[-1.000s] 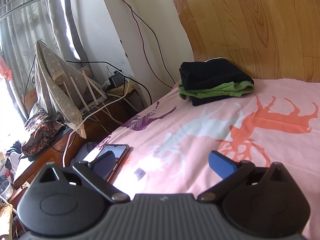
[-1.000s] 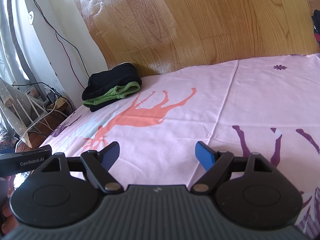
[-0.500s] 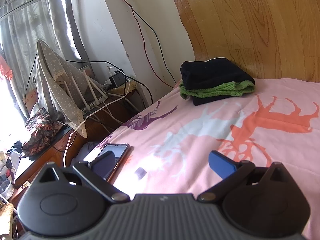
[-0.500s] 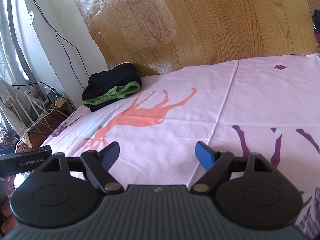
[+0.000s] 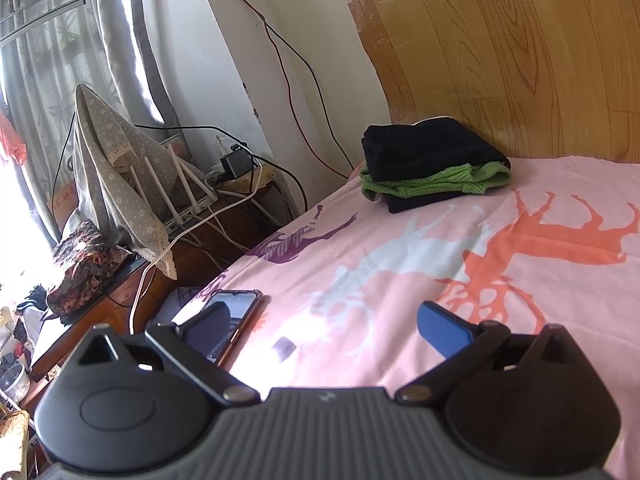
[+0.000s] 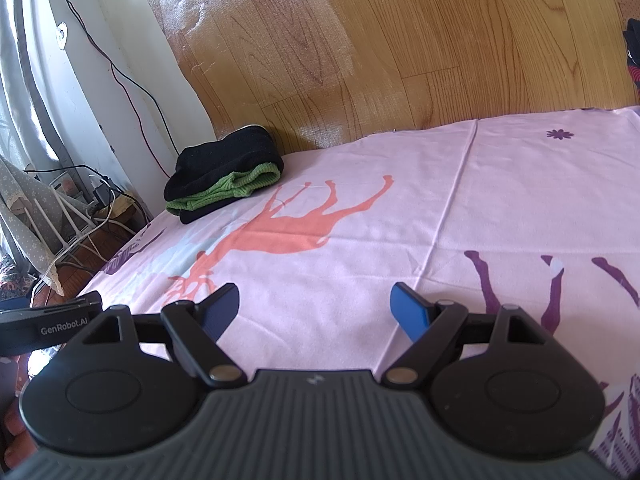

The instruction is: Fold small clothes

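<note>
Left claw, right claw: both held wide, empty, over bed sheet. Folded clothes stack parked at headboard, likely clearing folding space.

A stack of folded clothes sits on the bed at its far left corner, against the headboard. A phone lies at the bed's left edge, nearer. Left of the bed stands a nightstand carrying cables.
</note>
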A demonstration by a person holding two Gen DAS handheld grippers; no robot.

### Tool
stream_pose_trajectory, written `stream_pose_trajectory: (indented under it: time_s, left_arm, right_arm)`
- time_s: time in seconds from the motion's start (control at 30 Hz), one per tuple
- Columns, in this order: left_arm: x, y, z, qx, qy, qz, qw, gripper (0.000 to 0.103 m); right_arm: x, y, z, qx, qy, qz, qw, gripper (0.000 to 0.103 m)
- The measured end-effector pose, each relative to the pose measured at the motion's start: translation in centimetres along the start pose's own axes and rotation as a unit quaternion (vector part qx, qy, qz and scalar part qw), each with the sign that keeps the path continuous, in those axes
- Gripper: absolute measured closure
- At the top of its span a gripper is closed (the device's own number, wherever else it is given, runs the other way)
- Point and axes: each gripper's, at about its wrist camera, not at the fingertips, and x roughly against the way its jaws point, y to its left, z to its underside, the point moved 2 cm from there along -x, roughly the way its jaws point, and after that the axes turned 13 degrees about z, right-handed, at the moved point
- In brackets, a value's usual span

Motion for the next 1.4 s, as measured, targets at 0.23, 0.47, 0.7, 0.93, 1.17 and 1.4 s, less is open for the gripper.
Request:
stream_pose_trajectory:
  time_s: [0.23, 0.47, 0.7, 0.93, 1.17, 1.4]
  left_arm:
    - [0.11, -0.24, 0.06, -0.003, 0.000, 0.002, 1.0000, 0.000]
    - [0.05, -0.03, 0.01, 0.001, 0.002, 0.002, 1.0000, 0.000]
    - [0.13, 0.00, 0.03, 0.002, 0.001, 0.002, 1.0000, 0.000]
    - [0.10, 0.00, 0.01, 0.002, 0.001, 0.002, 1.0000, 0.000]
    - [0.13, -0.02, -0.03, 0.001, 0.001, 0.003, 1.0000, 0.000]
    - [0.16, -0.07, -0.07, -0.001, 0.002, 0.003, 1.0000, 0.000]
  right_arm:
    - [0.03, 0.03, 0.03, 0.000, 0.000, 0.000, 1.000, 0.018]
    - [0.20, 0.23, 0.29, -0.002, 0.001, 0.000, 1.000, 0.018]
    - [0.23, 0.25, 0.32, -0.002, 0.001, 0.000, 1.000, 0.018]
    - [0.19, 0.20, 0.27, -0.002, 0.001, 0.000, 1.000, 0.018]
    - [0.20, 0.23, 0.28, -0.002, 0.001, 0.000, 1.000, 0.018]
    - [0.18, 0.21, 0.26, -0.003, 0.001, 0.000, 1.000, 0.018]
